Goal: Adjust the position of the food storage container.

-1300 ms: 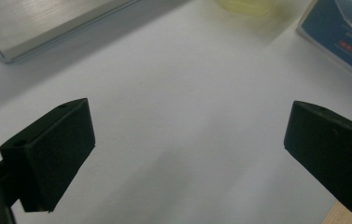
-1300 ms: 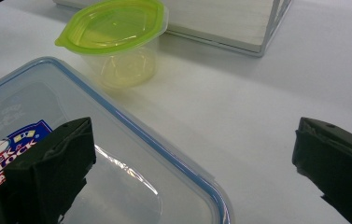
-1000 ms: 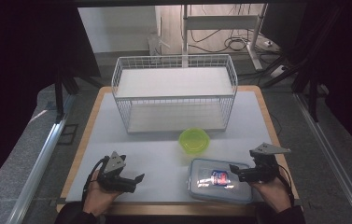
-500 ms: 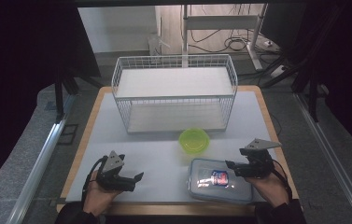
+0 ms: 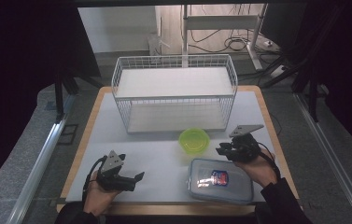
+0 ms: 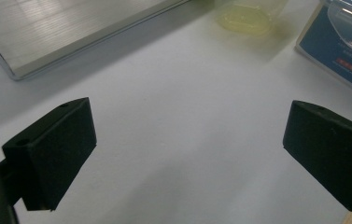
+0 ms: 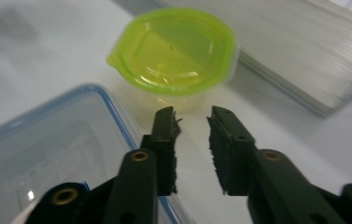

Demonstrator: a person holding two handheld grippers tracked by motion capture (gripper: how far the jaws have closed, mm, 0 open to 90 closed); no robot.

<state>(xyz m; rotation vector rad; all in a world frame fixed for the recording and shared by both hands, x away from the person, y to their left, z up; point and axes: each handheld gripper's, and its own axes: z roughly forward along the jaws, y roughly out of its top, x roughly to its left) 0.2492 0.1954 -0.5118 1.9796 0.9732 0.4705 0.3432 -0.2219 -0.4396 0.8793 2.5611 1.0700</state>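
Right gripper (image 7: 192,121) aimed at the round green-lidded cup (image 7: 176,51), jaws just closing to a narrow gap with nothing between them. Cup upright on the white mat (image 5: 155,154), between the wire basket (image 5: 173,93) and the clear box (image 5: 220,179), lid tab toward the box. Left gripper (image 6: 187,140) wide apart over bare mat.

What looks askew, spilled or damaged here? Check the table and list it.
Nothing stands out. The green-lidded round container sits upright with its lid on, the clear flat box lies closed and flat beside it, and the wire rack stands square on the white mat. No spill shows.
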